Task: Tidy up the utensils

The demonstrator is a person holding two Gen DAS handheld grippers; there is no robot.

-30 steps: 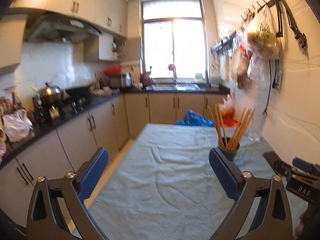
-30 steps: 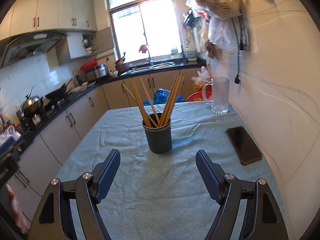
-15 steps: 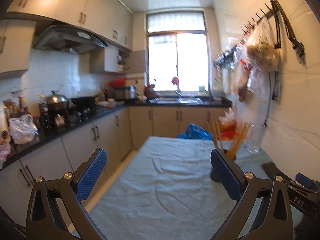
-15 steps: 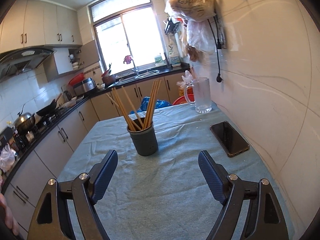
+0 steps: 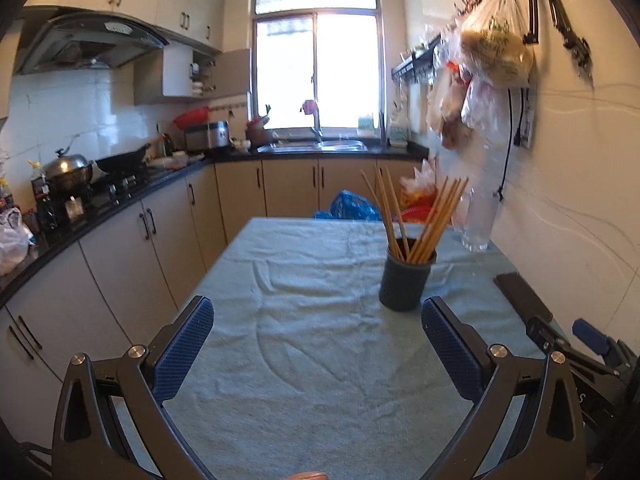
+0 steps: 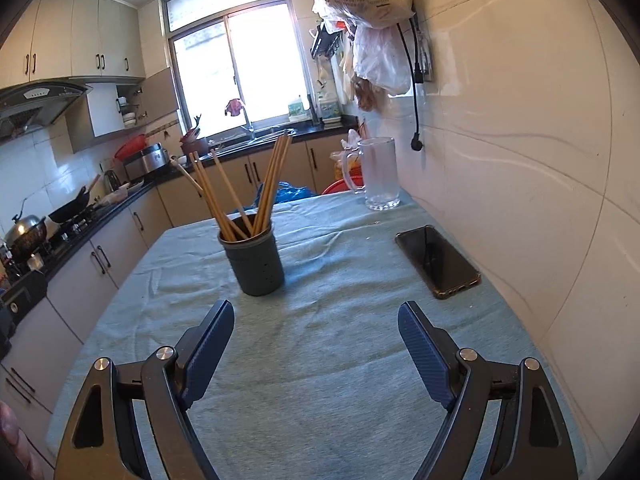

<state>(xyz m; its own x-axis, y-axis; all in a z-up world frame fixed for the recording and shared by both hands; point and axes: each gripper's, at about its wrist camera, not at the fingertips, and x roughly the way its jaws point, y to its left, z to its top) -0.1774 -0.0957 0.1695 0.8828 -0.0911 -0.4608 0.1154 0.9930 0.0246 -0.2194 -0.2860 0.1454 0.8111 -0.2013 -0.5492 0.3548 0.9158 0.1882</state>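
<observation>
A dark grey utensil holder (image 5: 406,280) stands on the blue-green tablecloth (image 5: 312,320) and holds several wooden chopsticks (image 5: 416,216) that fan out upward. It also shows in the right wrist view (image 6: 254,258) with the chopsticks (image 6: 244,188). My left gripper (image 5: 318,336) is open and empty, low over the cloth, with the holder ahead and to the right. My right gripper (image 6: 316,344) is open and empty, with the holder ahead and slightly left. The right gripper's body shows at the lower right of the left wrist view (image 5: 580,348).
A black phone (image 6: 438,260) lies on the cloth at the right near the wall. A glass mug (image 6: 378,174) stands at the table's far right. Plastic bags (image 6: 368,4) hang on the wall above. Kitchen counters with a wok (image 5: 122,160) run along the left.
Both grippers have pulled back and shifted, so the holder now looks farther from the right gripper and fully visible ahead of the left gripper. Both stay open and empty.
</observation>
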